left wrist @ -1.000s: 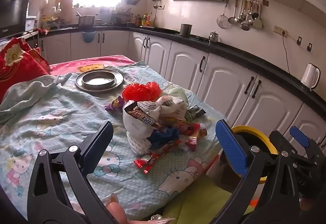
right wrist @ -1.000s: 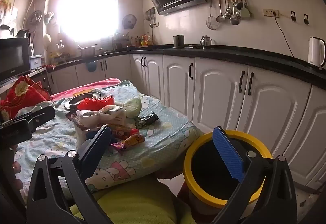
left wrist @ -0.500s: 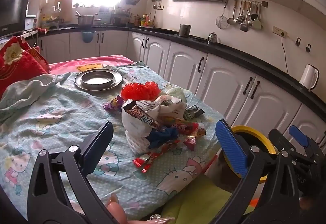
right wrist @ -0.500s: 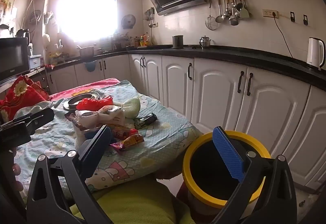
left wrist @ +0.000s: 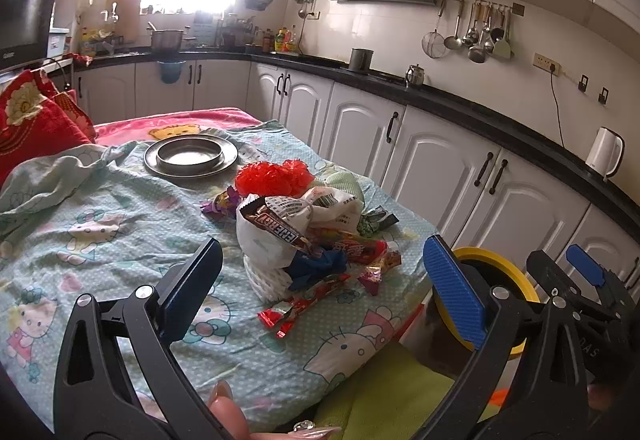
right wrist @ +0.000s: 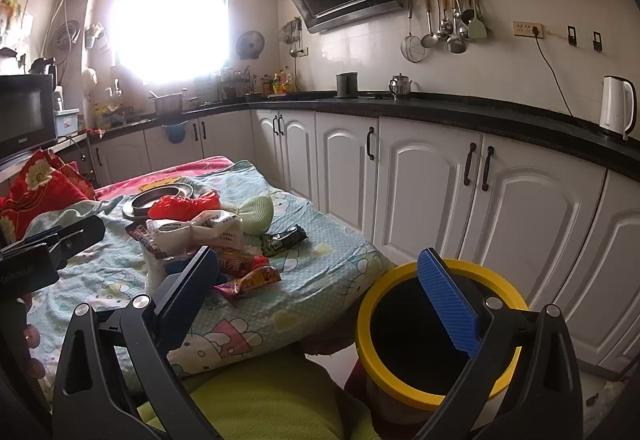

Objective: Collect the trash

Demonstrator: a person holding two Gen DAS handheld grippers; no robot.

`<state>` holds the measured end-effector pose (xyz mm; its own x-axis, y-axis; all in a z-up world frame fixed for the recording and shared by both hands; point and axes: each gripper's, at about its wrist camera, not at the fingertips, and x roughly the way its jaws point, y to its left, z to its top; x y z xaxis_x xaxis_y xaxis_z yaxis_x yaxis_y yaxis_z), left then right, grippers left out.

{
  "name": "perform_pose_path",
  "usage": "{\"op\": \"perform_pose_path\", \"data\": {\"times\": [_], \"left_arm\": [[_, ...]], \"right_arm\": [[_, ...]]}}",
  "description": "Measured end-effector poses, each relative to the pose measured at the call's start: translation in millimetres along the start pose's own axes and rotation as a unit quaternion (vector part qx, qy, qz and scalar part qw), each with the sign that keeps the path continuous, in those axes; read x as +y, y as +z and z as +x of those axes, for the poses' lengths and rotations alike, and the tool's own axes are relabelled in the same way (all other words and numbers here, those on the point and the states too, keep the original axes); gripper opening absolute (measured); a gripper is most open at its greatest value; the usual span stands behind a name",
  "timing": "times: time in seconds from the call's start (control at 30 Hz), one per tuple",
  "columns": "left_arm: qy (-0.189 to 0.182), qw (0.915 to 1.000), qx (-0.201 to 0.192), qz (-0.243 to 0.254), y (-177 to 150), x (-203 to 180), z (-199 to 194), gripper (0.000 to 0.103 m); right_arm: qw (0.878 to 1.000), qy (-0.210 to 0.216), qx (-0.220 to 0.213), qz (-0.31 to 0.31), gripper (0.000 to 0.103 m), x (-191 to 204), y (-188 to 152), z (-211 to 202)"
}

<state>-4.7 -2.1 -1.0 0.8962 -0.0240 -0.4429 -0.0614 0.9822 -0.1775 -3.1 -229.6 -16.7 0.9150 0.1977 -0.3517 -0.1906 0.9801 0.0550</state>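
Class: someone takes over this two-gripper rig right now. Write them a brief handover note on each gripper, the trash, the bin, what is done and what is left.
Left gripper: open, empty, above the near table edge.
Right gripper: open, empty, by the bin.
Trash: wrappers piled on the tablecloth, with a red mesh ball behind them.
Bin: yellow-rimmed, on the floor right of the table; its inside looks dark.
Done: nothing visibly collected.
Left: move every wrapper into the bin.

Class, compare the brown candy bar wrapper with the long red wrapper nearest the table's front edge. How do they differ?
The brown candy bar wrapper is propped, tilted, against the white bag, while the long red wrapper lies flat on the cloth. The brown one sits within the pile; the red one lies at its near edge. Neither is held.
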Motion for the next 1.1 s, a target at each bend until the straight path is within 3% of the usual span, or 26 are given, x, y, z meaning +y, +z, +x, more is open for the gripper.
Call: {"op": "perform_pose_path", "data": {"times": [1.1], "left_arm": [[-0.016, 0.9998, 0.015, 0.000, -7, 0, 8, 0.092]], "right_arm": [[1.000, -0.004, 0.009, -0.002, 0.097, 10, -4, 4]]}}
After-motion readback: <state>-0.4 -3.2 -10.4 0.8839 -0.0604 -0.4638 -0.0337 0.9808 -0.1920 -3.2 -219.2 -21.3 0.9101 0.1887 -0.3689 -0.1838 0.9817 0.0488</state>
